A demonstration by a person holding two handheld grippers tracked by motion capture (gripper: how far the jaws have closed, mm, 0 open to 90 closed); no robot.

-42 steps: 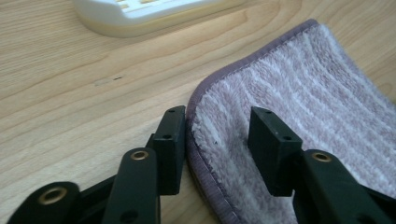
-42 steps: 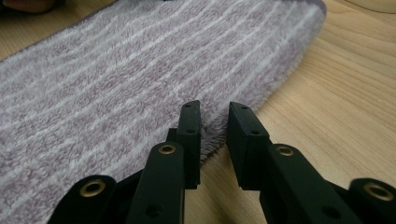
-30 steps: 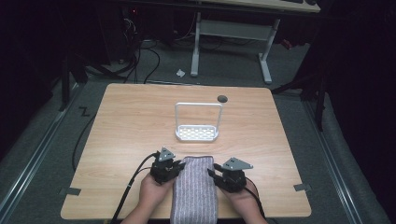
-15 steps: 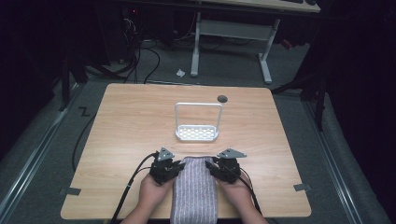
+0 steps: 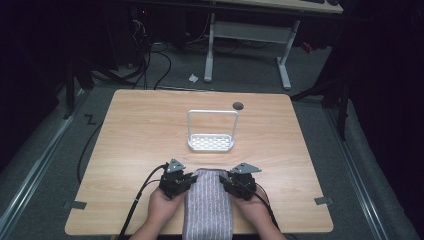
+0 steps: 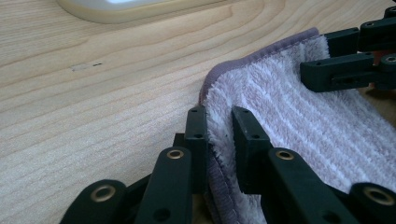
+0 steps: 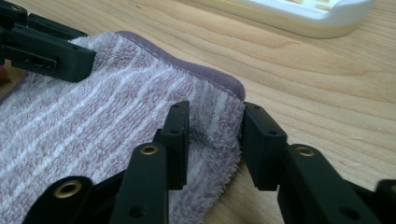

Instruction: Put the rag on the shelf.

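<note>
A folded purple striped towel (image 5: 207,207) lies at the table's near edge, between two hands. My left gripper (image 5: 186,181) is at the towel's far left corner. In the left gripper view its jaws (image 6: 218,116) are shut on the towel's (image 6: 299,135) thick left edge, with pile pressed between them. My right gripper (image 5: 226,183) is at the far right corner. In the right gripper view the right gripper (image 7: 215,112) stands open, its jaws straddling the towel's (image 7: 93,107) corner with a wider gap. Each gripper view also shows the other gripper's jaws across the towel.
A white rack (image 5: 211,143) with a wire hoop stands on the wooden table (image 5: 125,150) just beyond the towel. A small dark hole (image 5: 238,105) is near the far edge. Cables trail from the left gripper off the table's left front. A desk frame stands on the floor beyond.
The right gripper has slid left from beside the towel onto its right corner. The left gripper has stayed at the left corner.
</note>
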